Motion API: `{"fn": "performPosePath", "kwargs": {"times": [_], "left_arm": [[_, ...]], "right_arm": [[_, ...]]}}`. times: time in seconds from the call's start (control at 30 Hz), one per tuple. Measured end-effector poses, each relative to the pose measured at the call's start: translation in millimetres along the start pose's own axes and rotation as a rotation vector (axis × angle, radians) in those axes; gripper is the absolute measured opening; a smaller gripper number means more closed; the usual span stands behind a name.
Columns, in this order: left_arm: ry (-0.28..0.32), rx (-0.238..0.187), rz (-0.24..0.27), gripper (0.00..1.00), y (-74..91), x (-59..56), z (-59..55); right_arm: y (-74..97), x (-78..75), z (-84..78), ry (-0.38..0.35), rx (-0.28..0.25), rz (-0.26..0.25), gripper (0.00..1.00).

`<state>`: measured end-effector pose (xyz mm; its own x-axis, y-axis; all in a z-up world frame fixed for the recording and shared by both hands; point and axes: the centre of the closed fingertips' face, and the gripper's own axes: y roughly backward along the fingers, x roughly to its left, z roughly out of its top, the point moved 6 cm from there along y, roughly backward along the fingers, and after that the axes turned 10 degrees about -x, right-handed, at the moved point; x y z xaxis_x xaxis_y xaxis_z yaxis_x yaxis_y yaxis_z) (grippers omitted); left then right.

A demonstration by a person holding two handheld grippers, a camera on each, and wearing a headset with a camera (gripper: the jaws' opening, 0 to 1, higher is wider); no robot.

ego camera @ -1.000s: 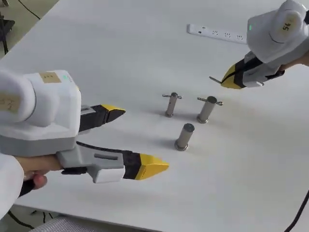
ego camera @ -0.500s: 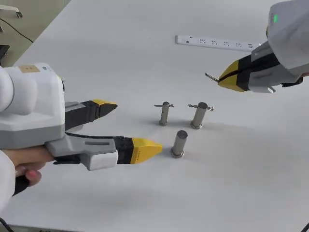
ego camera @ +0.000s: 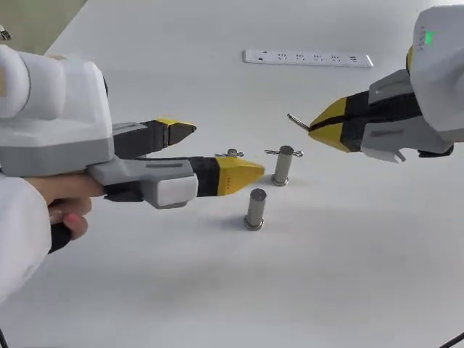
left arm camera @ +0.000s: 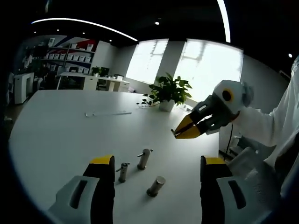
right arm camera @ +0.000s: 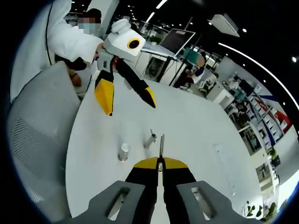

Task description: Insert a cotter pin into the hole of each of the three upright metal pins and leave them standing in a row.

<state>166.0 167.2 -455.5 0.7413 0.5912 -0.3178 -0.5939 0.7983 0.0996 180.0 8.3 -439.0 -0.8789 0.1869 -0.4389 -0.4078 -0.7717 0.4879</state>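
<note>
White bench carried three upright metal pins, clustered: the near pin stood bare, while the middle pin and far pin each had a cotter pin through the top. Beside them the left tongs hovered wide open, holding nothing. Above, the right tongs were clamped on a spare cotter pin.

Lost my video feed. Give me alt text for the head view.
Right tongs, shut on a cotter pin, hover near three upright metal pins on a white table. Two pins already carry cotter pins; the nearest pin is bare. Open left tongs reach in from the left.
</note>
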Motion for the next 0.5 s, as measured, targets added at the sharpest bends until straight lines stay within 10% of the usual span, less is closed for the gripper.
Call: {"fn": "performPosePath", "kwargs": {"times": [0.5], "left_arm": [[0.102,0.015,-0.091,0.34,-32.5,-19.3,5.5]], "right_arm": [[0.9,16.6,7.6,0.073,0.003,-0.086,0.0]]}}
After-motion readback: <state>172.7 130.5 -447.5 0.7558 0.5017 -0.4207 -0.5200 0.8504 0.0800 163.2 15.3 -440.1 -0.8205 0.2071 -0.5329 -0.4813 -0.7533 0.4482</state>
